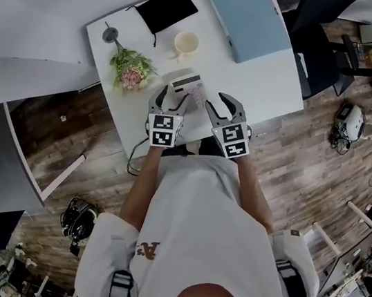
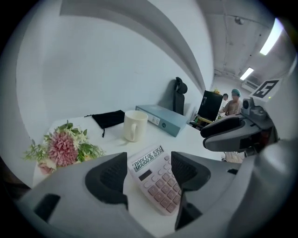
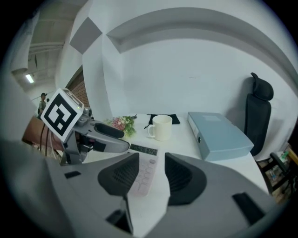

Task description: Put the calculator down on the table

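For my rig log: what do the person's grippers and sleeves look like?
Both the left gripper and the right gripper are grey plastic, their curved tongs lined with black textured pads. Each carries a cube of black-and-white square markers. The person wears a white short-sleeved T-shirt.

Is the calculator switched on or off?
On. The calculator has a row of digits showing on its display.

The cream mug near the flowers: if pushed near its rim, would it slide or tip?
The cream ceramic-looking mug stands taller than wide, so a high push may tip it. A low push would probably slide it on the smooth white table. It looks rigid and breakable.
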